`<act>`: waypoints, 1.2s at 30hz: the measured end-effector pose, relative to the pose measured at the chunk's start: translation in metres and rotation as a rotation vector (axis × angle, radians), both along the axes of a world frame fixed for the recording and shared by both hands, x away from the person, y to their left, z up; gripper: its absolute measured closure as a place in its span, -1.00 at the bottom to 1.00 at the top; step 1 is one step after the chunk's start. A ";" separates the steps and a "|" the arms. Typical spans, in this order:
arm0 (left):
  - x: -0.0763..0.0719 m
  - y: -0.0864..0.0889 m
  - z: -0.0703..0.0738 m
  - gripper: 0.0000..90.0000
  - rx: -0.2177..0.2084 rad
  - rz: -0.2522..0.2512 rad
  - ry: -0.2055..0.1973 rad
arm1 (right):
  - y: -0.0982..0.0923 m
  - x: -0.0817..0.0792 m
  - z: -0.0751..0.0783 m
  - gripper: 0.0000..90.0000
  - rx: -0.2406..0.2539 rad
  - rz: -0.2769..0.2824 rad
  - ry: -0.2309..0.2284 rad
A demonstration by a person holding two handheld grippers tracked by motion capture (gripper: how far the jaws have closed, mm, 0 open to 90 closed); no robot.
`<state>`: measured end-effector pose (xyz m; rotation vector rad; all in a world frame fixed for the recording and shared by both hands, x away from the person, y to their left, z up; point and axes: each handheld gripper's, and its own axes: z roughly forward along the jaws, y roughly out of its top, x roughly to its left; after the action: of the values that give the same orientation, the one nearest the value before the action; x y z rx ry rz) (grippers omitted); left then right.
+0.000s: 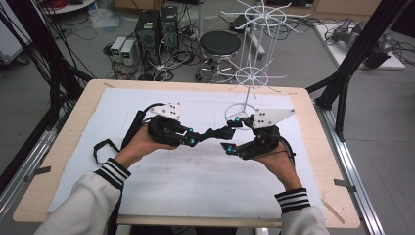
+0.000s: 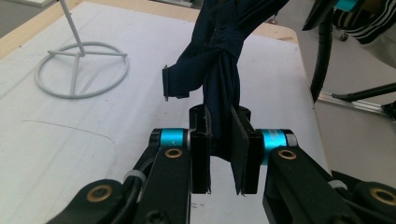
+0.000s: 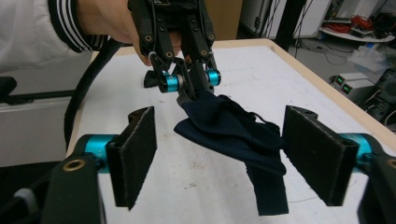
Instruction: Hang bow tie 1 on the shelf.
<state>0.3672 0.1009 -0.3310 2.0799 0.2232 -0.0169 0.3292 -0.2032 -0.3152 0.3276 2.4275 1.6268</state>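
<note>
- Dark cloth (image 1: 218, 133) hung above the table (image 1: 58, 147) in the high view, stretched between the left hand-held gripper (image 1: 192, 136) and the right hand-held gripper (image 1: 233, 134).
- In the left gripper view, the left jaws were clamped on the twisted cloth (image 2: 219, 88), near a white wire stand (image 2: 81, 67).
- In the right gripper view, the right jaws stood apart around the cloth (image 3: 229, 128), pads not touching it.

No readable text; distant labels too blurred.
</note>
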 end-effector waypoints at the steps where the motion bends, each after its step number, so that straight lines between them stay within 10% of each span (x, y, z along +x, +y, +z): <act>1: 0.000 0.000 0.001 0.75 -0.002 -0.003 -0.004 | 0.000 0.000 0.001 -0.29 -0.010 -0.006 -0.018; 15: 0.000 0.003 0.002 0.76 -0.005 0.006 0.004 | 0.003 -0.007 0.004 0.39 -0.065 -0.039 -0.135; 28: 0.002 0.012 0.003 0.81 -0.026 0.033 0.004 | 0.010 -0.009 0.000 0.28 -0.165 -0.051 -0.175; 36: 0.003 0.013 0.003 0.82 -0.023 0.031 0.003 | 0.014 -0.013 0.000 0.87 -0.240 -0.045 -0.239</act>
<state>0.3699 0.1135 -0.3281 2.0532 0.2561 -0.0043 0.3161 -0.1896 -0.3148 0.1391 2.3776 1.2581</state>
